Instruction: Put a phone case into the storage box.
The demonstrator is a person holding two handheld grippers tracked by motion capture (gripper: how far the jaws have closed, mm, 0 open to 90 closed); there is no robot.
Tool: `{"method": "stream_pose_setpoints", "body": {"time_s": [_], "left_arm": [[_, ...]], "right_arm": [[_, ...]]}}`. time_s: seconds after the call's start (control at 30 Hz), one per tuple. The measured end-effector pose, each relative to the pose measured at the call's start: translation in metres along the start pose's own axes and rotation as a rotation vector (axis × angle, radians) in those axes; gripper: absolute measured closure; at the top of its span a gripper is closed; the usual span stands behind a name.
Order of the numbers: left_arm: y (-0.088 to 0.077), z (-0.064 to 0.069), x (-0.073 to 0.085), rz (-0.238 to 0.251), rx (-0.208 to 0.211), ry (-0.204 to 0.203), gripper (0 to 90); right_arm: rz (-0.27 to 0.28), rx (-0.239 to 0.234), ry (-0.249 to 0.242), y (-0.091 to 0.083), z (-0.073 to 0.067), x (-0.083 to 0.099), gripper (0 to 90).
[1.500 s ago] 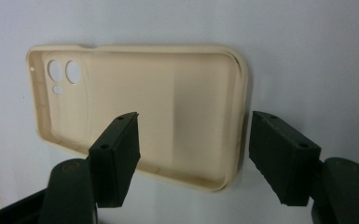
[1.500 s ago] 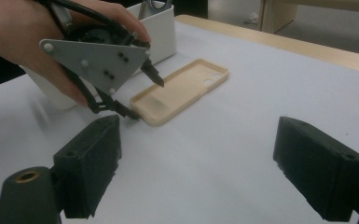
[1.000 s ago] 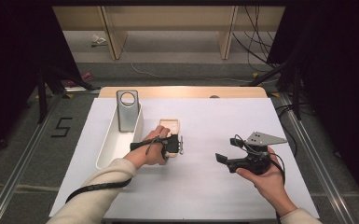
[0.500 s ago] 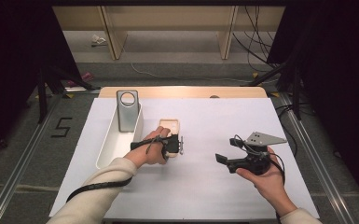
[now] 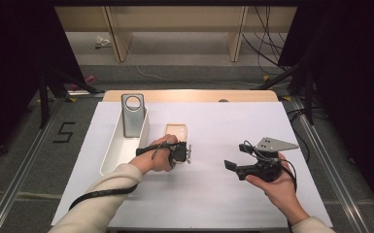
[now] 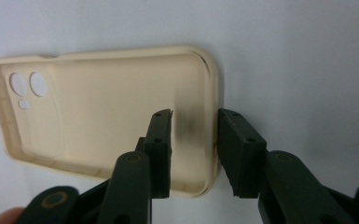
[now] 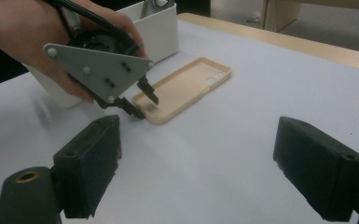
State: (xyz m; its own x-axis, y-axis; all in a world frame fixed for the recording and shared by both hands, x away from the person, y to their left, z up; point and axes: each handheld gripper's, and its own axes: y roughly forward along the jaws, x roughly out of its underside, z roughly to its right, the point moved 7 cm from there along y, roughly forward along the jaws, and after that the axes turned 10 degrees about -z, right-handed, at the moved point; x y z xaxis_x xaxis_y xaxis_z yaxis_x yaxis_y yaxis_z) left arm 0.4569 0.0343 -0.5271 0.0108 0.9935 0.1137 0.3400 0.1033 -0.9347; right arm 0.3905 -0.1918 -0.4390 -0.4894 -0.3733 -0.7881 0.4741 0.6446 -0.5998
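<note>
White bin (image 5: 114,150): a long open tub at 9 o'clock of the phone case, on the left part of the white table cover (image 5: 213,204). A grey metal plate with a round hole (image 5: 132,115) stands upright in its far end; the rest of its inside looks bare.

Phone case (image 6: 102,116): a cream soft case lying open side up on the cover, just right of the bin. In the high view (image 5: 177,131) its near end is hidden by the hand.

Left hand (image 5: 156,156): comes in from 7 o'clock in a pale sleeve, resting low by the bin's near end.

Left gripper (image 6: 193,140): points toward 12 o'clock at the case's near end. Its jaws have just been closing and straddle the end wall, one inside the shell, one outside. A gap shows at each pad, so they do not yet pinch it.

Right hand (image 5: 277,187): comes in from 5 o'clock, palm up, well apart from the case.

Right gripper (image 5: 230,166): jaws spread wide with nothing between them, aimed toward 9 o'clock.

Left gripper view: the case's camera cut-outs (image 6: 28,86) at the far end.

Right gripper view: the left gripper's grey three-cornered plate (image 7: 95,70) above the case (image 7: 186,86).
</note>
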Motion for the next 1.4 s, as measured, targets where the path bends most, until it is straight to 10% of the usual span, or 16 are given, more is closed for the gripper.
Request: {"method": "stream_pose_setpoints", "body": {"time_s": [1.4], "left_arm": [[0.0,0.0063,-0.0005,-0.006,0.029,0.029,81.4]], "right_arm": [[-0.005,-0.005,-0.002,0.0012,-0.0011,0.0006,16.1]]}}
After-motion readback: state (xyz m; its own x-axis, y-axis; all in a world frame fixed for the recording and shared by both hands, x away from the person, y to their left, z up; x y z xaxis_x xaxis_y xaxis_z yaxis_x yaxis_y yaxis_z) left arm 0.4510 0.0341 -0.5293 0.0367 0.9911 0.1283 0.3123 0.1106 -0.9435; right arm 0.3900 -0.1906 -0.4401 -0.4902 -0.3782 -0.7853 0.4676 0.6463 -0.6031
